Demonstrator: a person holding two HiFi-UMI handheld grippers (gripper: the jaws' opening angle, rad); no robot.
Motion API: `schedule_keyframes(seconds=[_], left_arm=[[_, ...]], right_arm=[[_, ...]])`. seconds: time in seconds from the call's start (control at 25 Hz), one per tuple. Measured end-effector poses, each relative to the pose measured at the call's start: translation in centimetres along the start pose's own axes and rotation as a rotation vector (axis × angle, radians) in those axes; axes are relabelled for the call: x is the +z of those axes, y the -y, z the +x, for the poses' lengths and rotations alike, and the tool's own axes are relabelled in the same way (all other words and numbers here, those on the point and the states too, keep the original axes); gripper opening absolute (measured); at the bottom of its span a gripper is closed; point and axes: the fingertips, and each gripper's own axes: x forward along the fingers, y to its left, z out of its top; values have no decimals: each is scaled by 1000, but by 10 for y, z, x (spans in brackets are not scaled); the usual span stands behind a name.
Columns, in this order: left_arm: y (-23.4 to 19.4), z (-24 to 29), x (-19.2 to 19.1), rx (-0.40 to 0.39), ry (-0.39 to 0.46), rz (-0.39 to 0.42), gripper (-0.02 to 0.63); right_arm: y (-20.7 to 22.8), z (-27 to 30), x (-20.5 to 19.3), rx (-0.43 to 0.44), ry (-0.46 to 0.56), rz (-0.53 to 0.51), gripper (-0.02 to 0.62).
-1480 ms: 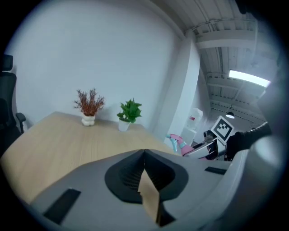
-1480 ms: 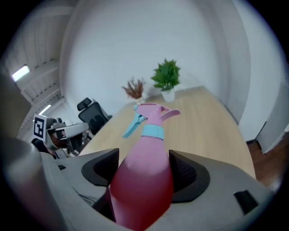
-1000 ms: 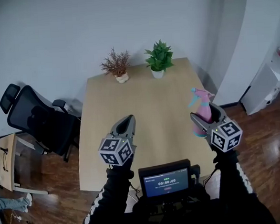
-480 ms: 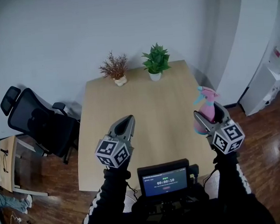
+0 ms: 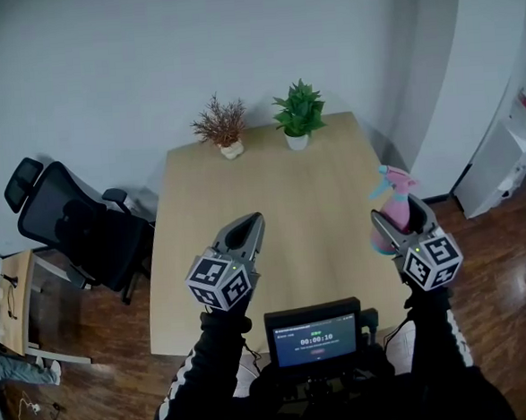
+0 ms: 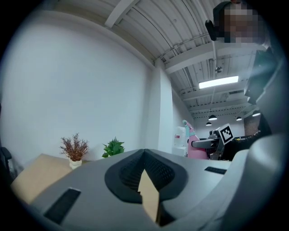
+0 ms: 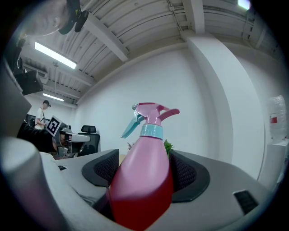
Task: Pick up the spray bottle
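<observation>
Bottle gripped, pick-up seemingly nearly done.
The right gripper (image 5: 396, 215) clamped the pink bottle (image 7: 143, 180) by its body, apparently clear of the table's (image 5: 270, 186) right edge. The left gripper (image 5: 245, 228) hovered at near left, jaws together, empty. The next move called for a firm, upright hold.

An office corner from above
A light wooden table (image 5: 280, 194) stands by a white wall. At its far edge a dried reddish plant (image 5: 221, 120) and a green plant (image 5: 299, 106) sit near each other in white pots. A black office chair (image 5: 71, 229) stands to its left.
</observation>
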Motion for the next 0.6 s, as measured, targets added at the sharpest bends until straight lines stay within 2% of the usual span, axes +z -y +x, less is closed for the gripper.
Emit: schedule_keyframes(seconds=[0.6], left_arm=[[1, -5, -9, -11, -12, -28, 0]], right_arm=[[-5, -4, 2, -6, -2, -23, 329]])
